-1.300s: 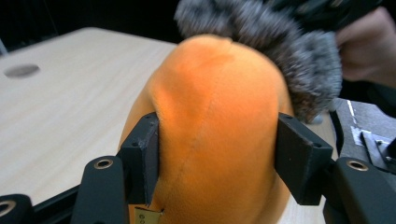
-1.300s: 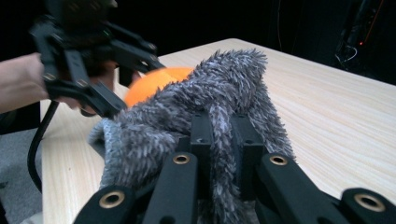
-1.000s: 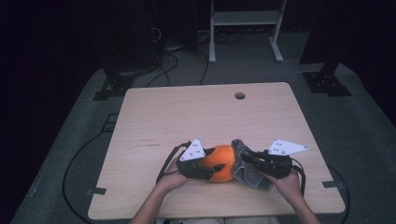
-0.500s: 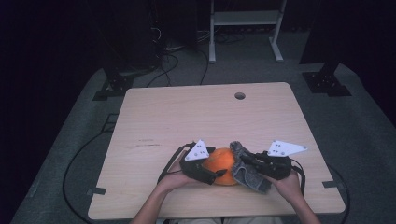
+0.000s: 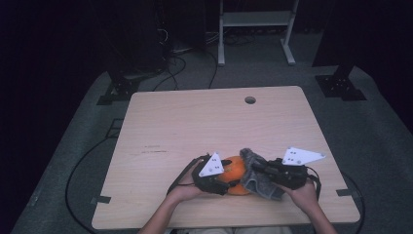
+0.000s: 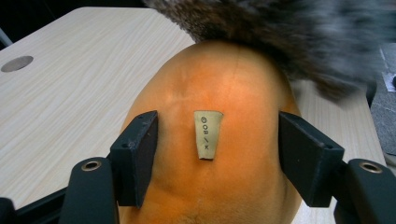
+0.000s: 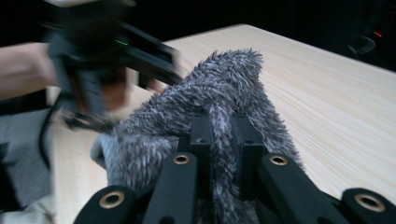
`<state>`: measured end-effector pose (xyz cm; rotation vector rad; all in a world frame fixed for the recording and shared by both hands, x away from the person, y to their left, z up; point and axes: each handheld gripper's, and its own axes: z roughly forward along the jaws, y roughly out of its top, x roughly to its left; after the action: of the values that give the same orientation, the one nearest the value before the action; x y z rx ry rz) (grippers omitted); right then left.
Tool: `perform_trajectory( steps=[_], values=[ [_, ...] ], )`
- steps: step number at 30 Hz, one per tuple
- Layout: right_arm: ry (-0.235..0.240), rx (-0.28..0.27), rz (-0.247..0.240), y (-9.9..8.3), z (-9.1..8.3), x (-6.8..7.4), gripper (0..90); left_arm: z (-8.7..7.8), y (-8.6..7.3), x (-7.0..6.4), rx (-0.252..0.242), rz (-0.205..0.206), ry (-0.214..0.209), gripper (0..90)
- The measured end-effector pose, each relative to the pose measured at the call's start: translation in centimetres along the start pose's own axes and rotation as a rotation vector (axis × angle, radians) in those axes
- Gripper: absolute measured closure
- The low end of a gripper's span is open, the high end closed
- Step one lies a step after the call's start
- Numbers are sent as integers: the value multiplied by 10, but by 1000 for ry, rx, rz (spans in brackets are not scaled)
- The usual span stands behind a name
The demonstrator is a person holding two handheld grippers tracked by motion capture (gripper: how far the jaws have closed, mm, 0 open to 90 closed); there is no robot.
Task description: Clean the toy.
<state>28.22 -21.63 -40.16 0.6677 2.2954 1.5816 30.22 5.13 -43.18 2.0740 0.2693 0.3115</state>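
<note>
Change since a second ago: my left gripper (image 5: pixel 220 176) has slid slightly rightward over the orange piece, and the grey fur has bunched tighter against it; my right gripper (image 5: pixel 272 171) has hardly shifted.

High view. Worktop (image 5: pixel 195 126), pale wood, cable hole (image 5: pixel 250 100) at 12 o'clock. Orange rounded item (image 5: pixel 234 170) near the 6 o'clock edge, left gripper on it from the 9 o'clock side. Grey furry fabric (image 5: pixel 255 176) touching the orange item at its 3 o'clock side, my right gripper on that. One of my hands behind each gripper.

Left gripper view. My jaws stand wide, one on each flank of the orange item (image 6: pixel 210 154); whether the pads press it I cannot tell for certain. Small printed tag (image 6: pixel 207 134) midway between them. Grey fur (image 6: pixel 289 37) across 12 to 2 o'clock.

Right gripper view. My jaws nearly closed, pinching a fold of the fur (image 7: pixel 219 116) between them. Left gripper (image 7: pixel 93 51), blurred, at 10 o'clock.

Handling, judged: the orange surface looks smooth and slightly yielding, likely slippery, best held across its broad flanks. The fur is soft, light and limp; take a thick fold, not loose tips.
</note>
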Motion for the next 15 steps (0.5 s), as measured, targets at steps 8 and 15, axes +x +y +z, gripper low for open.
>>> perform_trajectory(
  steps=[8, 15],
  values=[
    [-48, 71, 18, -13, 4, -14, 806, -2, -1, 2, -8, -12, -29, 323],
    [-59, 82, 16, -16, -2, -15, 805, -5, 0, 3, -13, -12, -41, 277]
  ],
)
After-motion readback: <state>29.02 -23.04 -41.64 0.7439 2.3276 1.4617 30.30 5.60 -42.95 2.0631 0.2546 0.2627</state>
